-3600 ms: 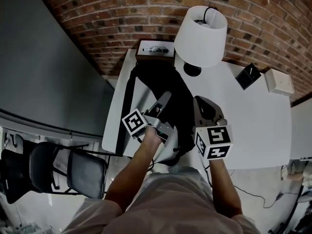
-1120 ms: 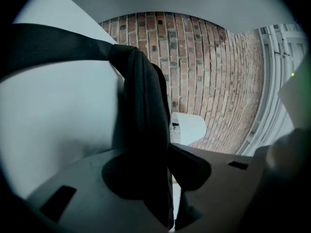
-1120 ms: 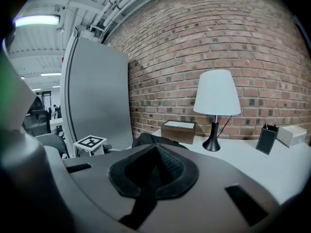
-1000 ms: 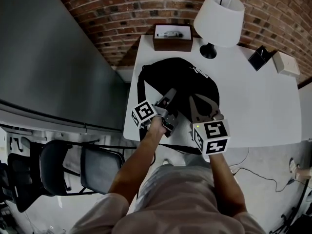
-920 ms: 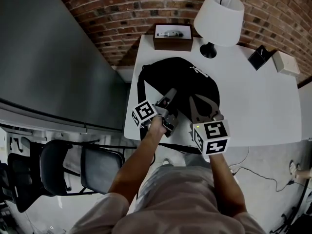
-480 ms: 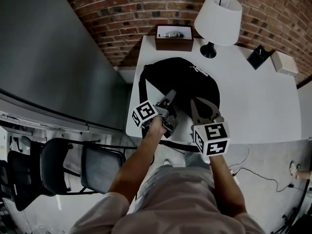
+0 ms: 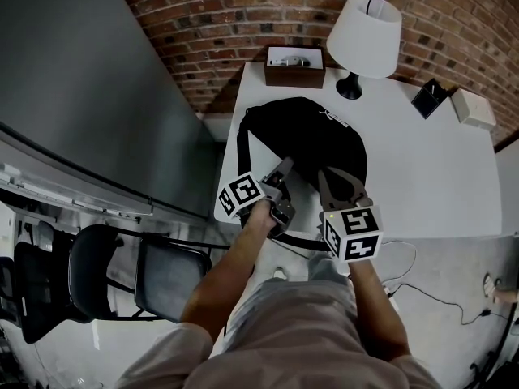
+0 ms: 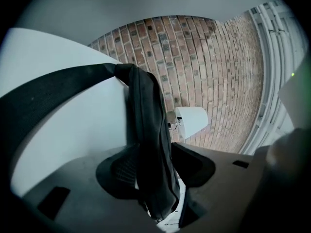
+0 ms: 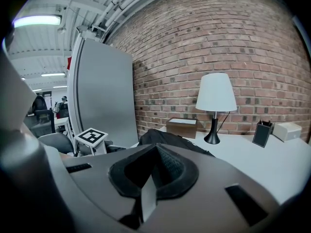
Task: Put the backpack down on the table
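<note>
The black backpack point(image 7: 308, 132) lies flat on the white table point(image 7: 422, 177), its top toward the brick wall. My left gripper point(image 7: 281, 171) hovers at its near left corner. In the left gripper view a black shoulder strap point(image 8: 146, 130) runs between that gripper's point(image 8: 160, 166) pads. The jaws have just been opening and stand wide, so the strap lies loose between them. My right gripper point(image 7: 331, 177) is over the bag's near right edge. Its pads point(image 9: 154, 152) meet with nothing in them, and the backpack point(image 9: 170, 139) shows just beyond.
A white-shaded lamp point(image 7: 365, 24) and a brown box point(image 7: 294, 65) stand at the table's back. A black holder point(image 7: 427, 97) and a small white box point(image 7: 473, 108) sit at the back right. A grey panel point(image 7: 97, 79) and black chairs point(image 7: 122, 274) lie to the left.
The backpack, bunched up under the grippers at first, now lies spread flat. Over the last second both grippers drew back a little toward the table's near edge.
</note>
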